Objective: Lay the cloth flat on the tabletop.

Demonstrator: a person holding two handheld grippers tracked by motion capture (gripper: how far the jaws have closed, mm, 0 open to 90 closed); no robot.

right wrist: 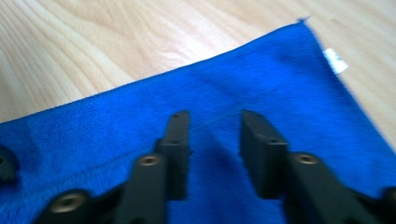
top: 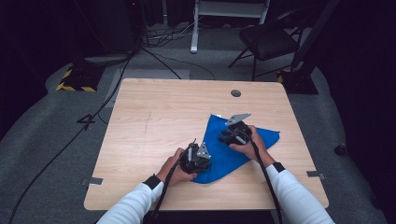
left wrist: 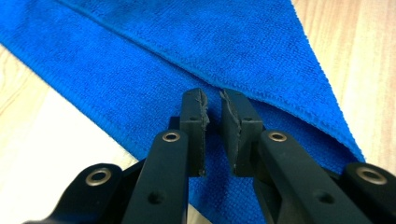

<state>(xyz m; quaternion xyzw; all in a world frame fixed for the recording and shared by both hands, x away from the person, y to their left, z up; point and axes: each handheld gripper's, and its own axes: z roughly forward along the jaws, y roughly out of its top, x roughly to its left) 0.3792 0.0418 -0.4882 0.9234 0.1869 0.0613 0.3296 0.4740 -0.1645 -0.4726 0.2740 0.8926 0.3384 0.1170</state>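
Observation:
A blue cloth (top: 224,159) lies folded into a triangle on the right half of the wooden table (top: 154,121). My left gripper (top: 198,160) rests on the cloth's near left corner. In the left gripper view, the left gripper (left wrist: 214,100) hovers low over the cloth (left wrist: 187,46) at a fold edge, its jaws a narrow gap apart with nothing between them. My right gripper (top: 235,134) sits on the cloth's far part. In the right gripper view, the right gripper (right wrist: 215,116) stands open just above the cloth (right wrist: 233,79), near its white tag (right wrist: 335,60).
A round hole (top: 236,93) is set in the table's far side. Beyond the table stand a black chair (top: 268,39) and a white frame (top: 196,28), with cables on the grey floor (top: 70,135). Bare wood spans the table's left half.

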